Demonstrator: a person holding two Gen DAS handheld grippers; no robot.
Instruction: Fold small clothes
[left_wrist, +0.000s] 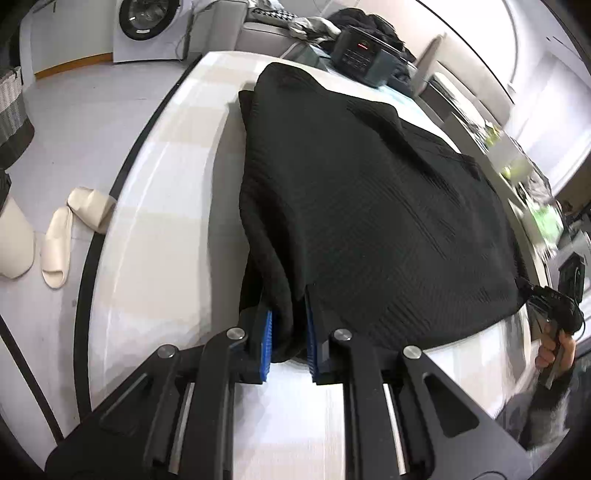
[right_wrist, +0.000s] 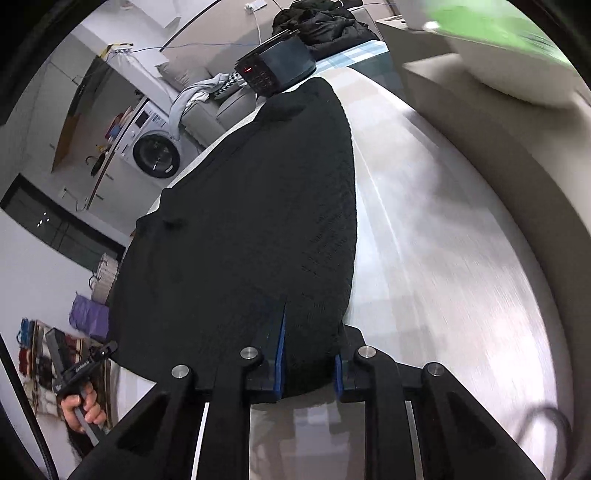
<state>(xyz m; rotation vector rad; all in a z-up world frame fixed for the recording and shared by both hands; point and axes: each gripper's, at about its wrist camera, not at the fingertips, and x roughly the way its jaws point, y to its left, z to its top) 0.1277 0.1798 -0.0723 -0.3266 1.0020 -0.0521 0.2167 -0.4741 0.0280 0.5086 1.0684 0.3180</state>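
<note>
I have the black knit garment (left_wrist: 369, 206) stretched between both tools over the pale table (left_wrist: 159, 236), its near hem lifted while the far end lies on the tabletop, reaching up toward a dark box-shaped device (left_wrist: 364, 55) with a small red display. My left gripper (left_wrist: 290, 339) is clamped on a bunched near corner of the garment, blue pads pressed into the fabric; my right gripper (right_wrist: 308, 360) is pinched on the opposite near corner in the same way. The garment's long axis runs straight away from both grippers, so the cloth lies directly ahead of each tool, and neither hand is nearer: each holds its own end of the same hem. I judge the coming fold turns on carrying this hem forward along that axis, toward the far edge by the device. As for writing, the red characters on the device are too small to read, and I cannot make out any label on the garment or brand on the washing machine (right_wrist: 157, 157) behind.
</note>
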